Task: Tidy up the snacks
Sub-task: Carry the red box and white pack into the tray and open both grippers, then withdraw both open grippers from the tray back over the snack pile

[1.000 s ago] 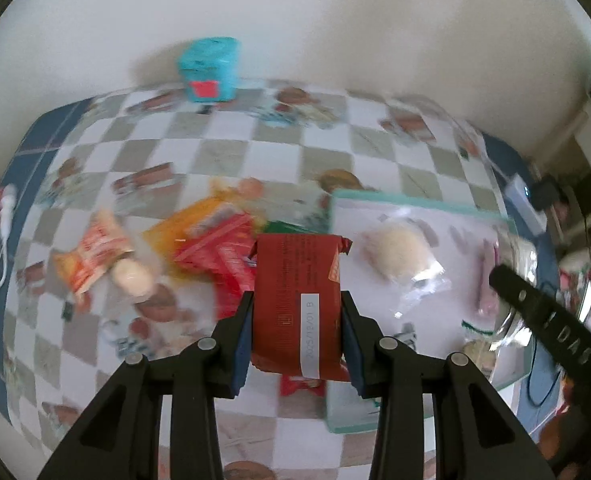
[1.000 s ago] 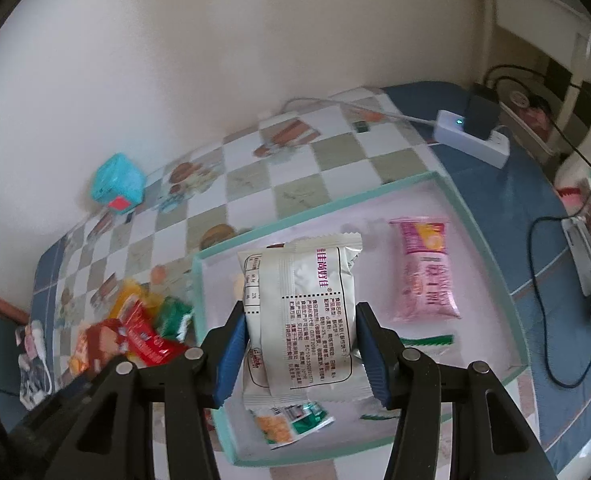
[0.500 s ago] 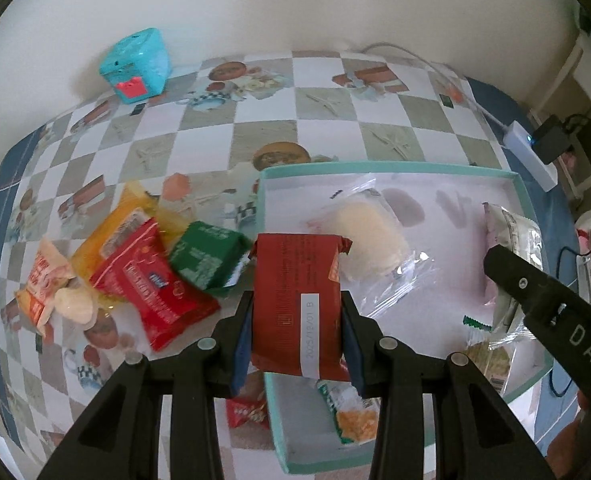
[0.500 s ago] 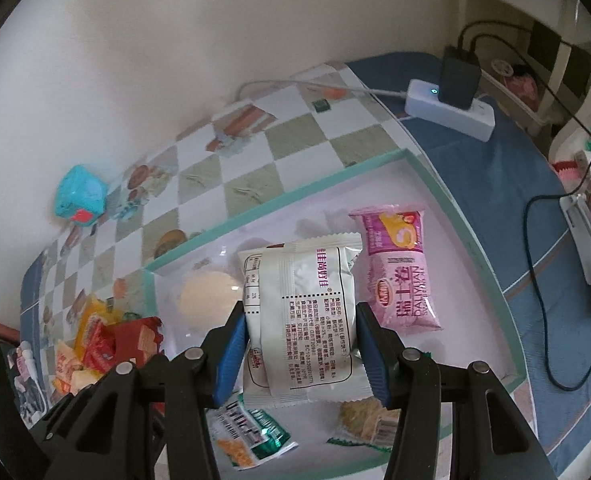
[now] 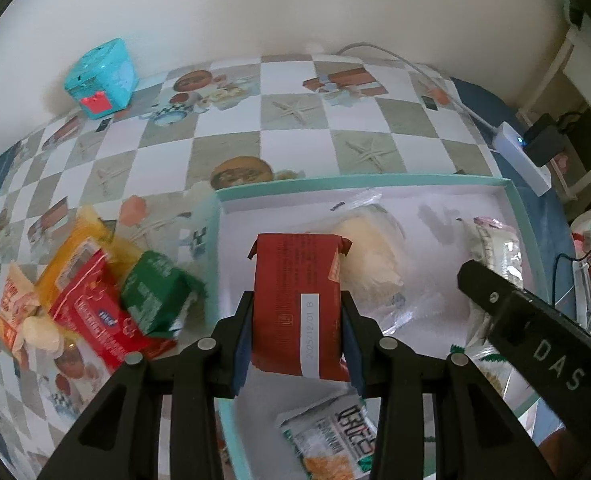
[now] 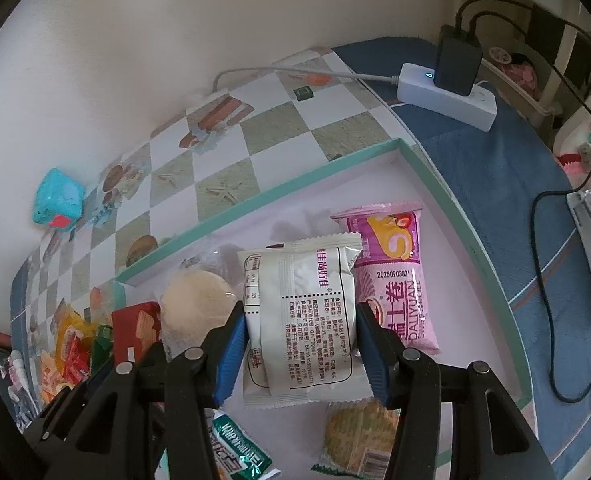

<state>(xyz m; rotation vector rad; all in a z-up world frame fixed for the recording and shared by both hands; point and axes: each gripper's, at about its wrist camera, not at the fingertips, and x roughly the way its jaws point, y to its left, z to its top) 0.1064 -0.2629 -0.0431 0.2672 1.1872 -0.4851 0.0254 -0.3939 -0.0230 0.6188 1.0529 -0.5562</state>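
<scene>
Pinching a red packet (image 5: pixel 297 304) upright between the blue pads of the left gripper (image 5: pixel 297 332); pressed on both long sides, packet held above the near-left part of the tray floor. Pinching likewise a white packet (image 6: pixel 301 320) in the right gripper (image 6: pixel 301 344), pads on its two sides, hanging over mid-tray.

Beneath and around: teal-rimmed tray (image 5: pixel 359 179) with pale floor, already holding a clear-wrapped round cake (image 6: pixel 197 300), a pink roll packet (image 6: pixel 391 276), a green-and-white sachet (image 5: pixel 335 436) near the front edge, and a biscuit pack (image 6: pixel 355 440) under the white packet. Outside the tray, to its left on the checked tablecloth (image 5: pixel 231 148): loose pile with a green packet (image 5: pixel 155 292), a red wafer packet (image 5: pixel 95 312), an orange packet (image 5: pixel 71 256).

Step judged: placing stage, both packets over the tray, neither set down yet. Next move calls for lowering each onto bare floor and only then spreading the pads.

Room: bare floor behind the red packet toward the back wall, left of the cake; also a strip between pink roll and right wall. Little free space directly under the white packet. Left wall of tray close to the left gripper's outer finger; right gripper's black body (image 5: pixel 535 332) close alongside, so sideways drift risks a knock. Power strip (image 6: pixel 447 96) and cables well clear.
</scene>
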